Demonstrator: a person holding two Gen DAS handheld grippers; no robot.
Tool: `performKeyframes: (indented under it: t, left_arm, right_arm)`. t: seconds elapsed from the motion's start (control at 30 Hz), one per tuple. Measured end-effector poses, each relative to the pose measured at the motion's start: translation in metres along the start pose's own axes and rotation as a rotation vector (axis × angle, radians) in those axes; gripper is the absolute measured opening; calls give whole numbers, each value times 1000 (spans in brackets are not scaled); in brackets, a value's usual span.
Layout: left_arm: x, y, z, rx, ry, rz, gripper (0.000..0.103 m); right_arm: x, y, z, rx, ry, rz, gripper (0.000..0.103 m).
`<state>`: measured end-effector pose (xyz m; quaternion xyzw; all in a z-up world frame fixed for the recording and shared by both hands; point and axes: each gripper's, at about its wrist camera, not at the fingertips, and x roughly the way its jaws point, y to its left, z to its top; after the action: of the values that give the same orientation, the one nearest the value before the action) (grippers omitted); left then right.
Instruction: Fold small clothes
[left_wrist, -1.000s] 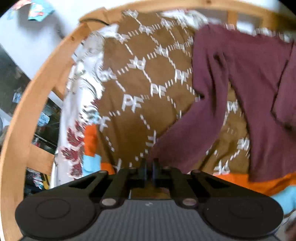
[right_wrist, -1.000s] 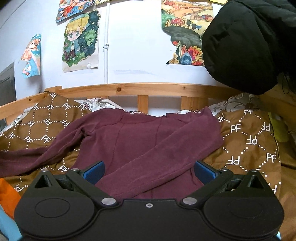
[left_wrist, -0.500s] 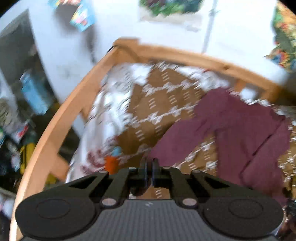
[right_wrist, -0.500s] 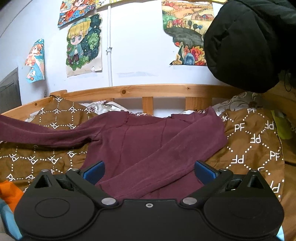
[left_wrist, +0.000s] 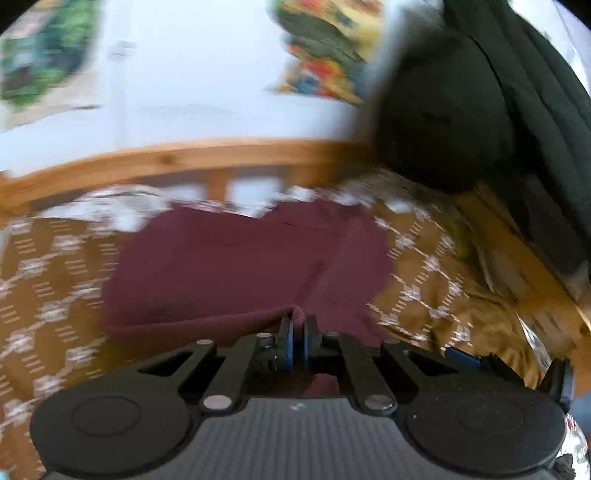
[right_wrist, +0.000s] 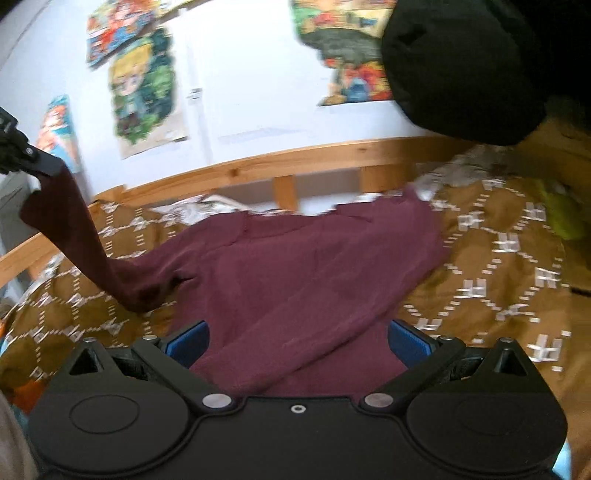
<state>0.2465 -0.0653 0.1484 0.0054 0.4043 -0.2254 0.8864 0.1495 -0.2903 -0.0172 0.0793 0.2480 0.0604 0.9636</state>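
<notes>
blk hand-held gripper (right_wrist: 297, 338), blue pads (right_wrist: 186, 339), silver screws

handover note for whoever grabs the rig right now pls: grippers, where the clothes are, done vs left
Left gripper: shut on the cuff of the maroon top's sleeve, held up off the bed on the left side.
Right gripper: open, holding nothing, low over the top's near edge.
Maroon top: spread on the brown patterned blanket, the other sleeve already laid across its body.
Done: one sleeve folded in, second sleeve gripped.
Left: lay the held sleeve over the body, release, then fold the body. Left view is blurred, so check the grip.
</notes>
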Motion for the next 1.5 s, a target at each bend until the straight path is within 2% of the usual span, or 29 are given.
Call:
performKeyframes:
  t: [0.17,0.23,0.27,0.3,0.33,0.37,0.5,0.6,0.67,0.73,0.8,0.9,1.0,1.07,1.17,1.23,1.27,1.3,1.33,1.37,1.43,1.5]
  left_arm:
    - [99,-51,-9,63,57,-63,6]
    - [128,-63,-18,62,102,-107,16]
    - [138,-64,-23,49,121,-131,28]
    - [145,-64,-27,36,133,-162,44]
    - [145,-60,-31,27,132,-183,55]
    - [144,-55,-35,22,121,-196,71]
    - [122,-25,-36,23,49,-207,85]
    - [98,11,-36,23,-36,-149,95]
    - [88,40,-42,36,-86,-45,96]
    - [87,74,-46,39,-114,108,96]
    - [93,107,-51,20,-139,227,96]
    - [108,160,-61,-70,-185,319,95]
    - [129,197,-59,-159,-184,313,90]
    - [144,214,-50,-181,-194,293,89]
    - [165,228,-37,-198,-207,254,81]
    - [180,232,-30,-204,-197,239,54]
    - [185,232,-27,-212,-191,237,18]
    - [189,232,-25,-232,-195,258,6]
    - [191,230,-26,-250,-208,268,5]
    - [191,229,-27,-269,-230,270,5]
    - [191,228,-27,-294,-263,289,5]
    - [192,227,-26,-317,-285,322,5]
  right_arm:
    - [0,-40,-6,107,73,-113,102]
    - [3,-56,-12,168,124,-141,102]
    - [6,-64,-14,209,149,-141,102]
    - [8,-70,-16,246,169,-136,102]
    - [10,-75,-18,269,178,-130,102]
    - [13,-78,-19,283,186,-124,102]
    - [28,-71,-21,261,217,-78,102]
    - [40,-55,-22,179,216,-30,102]
    - [51,-44,-23,110,199,-20,102]
    - [63,-35,-23,48,178,-21,101]
    - [77,-28,-22,7,151,-28,93]
    - [98,-22,-18,-34,121,-8,83]
    - [115,-23,-19,-28,140,25,81]
    - [124,-24,-21,-9,171,20,78]
    - [132,-30,-25,45,196,23,73]
    - [135,-34,-26,71,186,31,67]
    - [136,-36,-25,94,175,38,58]
    - [137,-37,-25,117,166,43,40]
    - [139,-38,-24,136,163,46,25]
    - [138,-39,-22,152,160,29,1]
    - [131,-43,-16,215,144,12,1]
    - [115,-51,-9,310,91,16,0]
